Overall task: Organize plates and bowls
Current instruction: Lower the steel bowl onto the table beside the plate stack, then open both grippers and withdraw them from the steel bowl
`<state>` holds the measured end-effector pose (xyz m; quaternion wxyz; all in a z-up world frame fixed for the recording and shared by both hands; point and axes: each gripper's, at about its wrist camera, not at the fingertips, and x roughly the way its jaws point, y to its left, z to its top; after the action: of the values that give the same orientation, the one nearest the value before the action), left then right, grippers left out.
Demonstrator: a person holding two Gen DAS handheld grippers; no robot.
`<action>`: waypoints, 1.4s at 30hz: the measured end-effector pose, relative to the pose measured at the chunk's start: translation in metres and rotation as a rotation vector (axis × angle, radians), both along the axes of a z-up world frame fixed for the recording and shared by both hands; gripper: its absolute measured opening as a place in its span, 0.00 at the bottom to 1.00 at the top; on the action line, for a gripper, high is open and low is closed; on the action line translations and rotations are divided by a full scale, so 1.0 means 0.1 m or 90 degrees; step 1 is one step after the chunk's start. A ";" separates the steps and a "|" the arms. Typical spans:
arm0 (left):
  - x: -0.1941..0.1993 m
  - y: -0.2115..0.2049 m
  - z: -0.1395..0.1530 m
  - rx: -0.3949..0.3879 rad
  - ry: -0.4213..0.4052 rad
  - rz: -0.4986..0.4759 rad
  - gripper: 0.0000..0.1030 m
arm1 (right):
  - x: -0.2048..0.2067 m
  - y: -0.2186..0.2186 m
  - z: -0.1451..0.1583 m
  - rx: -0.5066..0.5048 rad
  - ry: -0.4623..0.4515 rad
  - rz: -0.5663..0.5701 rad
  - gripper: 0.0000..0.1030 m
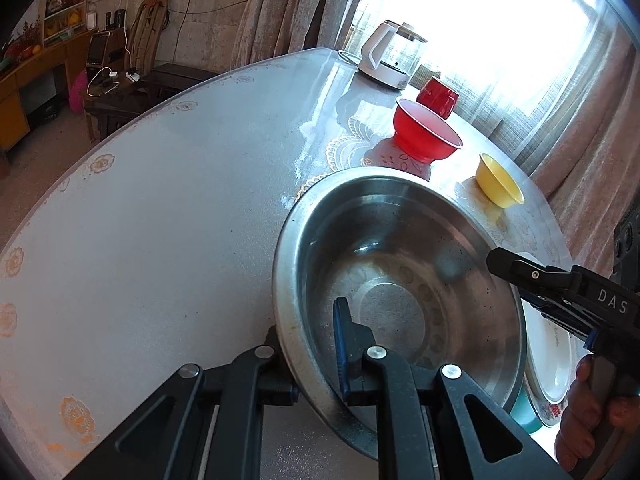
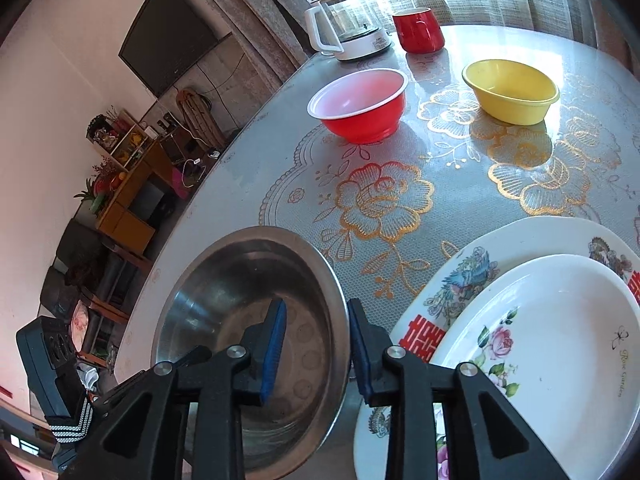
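Two grippers are set astride the rim of the round stainless-steel bowl (image 2: 256, 320) near the desk (image 1: 160, 200) edge: the left gripper (image 1: 308, 364) seems clenched on it, the right gripper (image 2: 316, 356) is parted around it. If only one side is lifted, the smooth rim could slip and strike the stacked floral plates (image 2: 540, 340) beside it. A glossy flowered cover lies on the desk; a curtained window is behind.
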<state>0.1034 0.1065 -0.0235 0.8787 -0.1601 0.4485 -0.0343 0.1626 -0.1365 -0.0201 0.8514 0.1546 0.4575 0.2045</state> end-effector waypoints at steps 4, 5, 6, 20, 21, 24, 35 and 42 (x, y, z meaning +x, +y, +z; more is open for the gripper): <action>0.00 0.02 -0.01 0.009 0.000 0.009 0.13 | -0.02 -0.08 0.05 0.023 -0.017 -0.005 0.31; 0.00 0.03 -0.01 0.016 -0.002 0.015 0.13 | -0.03 -0.09 0.07 0.025 -0.020 -0.006 0.31; -0.01 0.04 0.00 0.023 -0.003 0.022 0.13 | -0.04 -0.10 0.08 0.030 -0.023 -0.006 0.31; 0.02 0.00 0.05 0.019 0.001 0.028 0.18 | -0.19 -0.44 0.16 0.070 -0.043 -0.056 0.31; 0.02 0.00 0.05 0.019 0.003 0.029 0.18 | -0.20 -0.47 0.16 0.072 -0.043 -0.060 0.31; 0.01 -0.02 0.06 0.019 0.002 0.027 0.21 | -0.24 -0.56 0.16 0.078 -0.043 -0.073 0.31; -0.04 -0.06 0.03 0.025 0.006 0.016 0.45 | -0.33 -0.88 0.14 0.100 -0.042 -0.123 0.31; -0.12 -0.09 0.22 0.152 -0.069 0.051 0.77 | -0.38 -0.98 0.09 0.118 -0.037 -0.138 0.31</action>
<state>0.0912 0.0970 -0.0017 0.9152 -0.0701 0.3943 0.0455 0.1246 -0.2348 -0.0112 0.8634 0.2748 0.3927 0.1573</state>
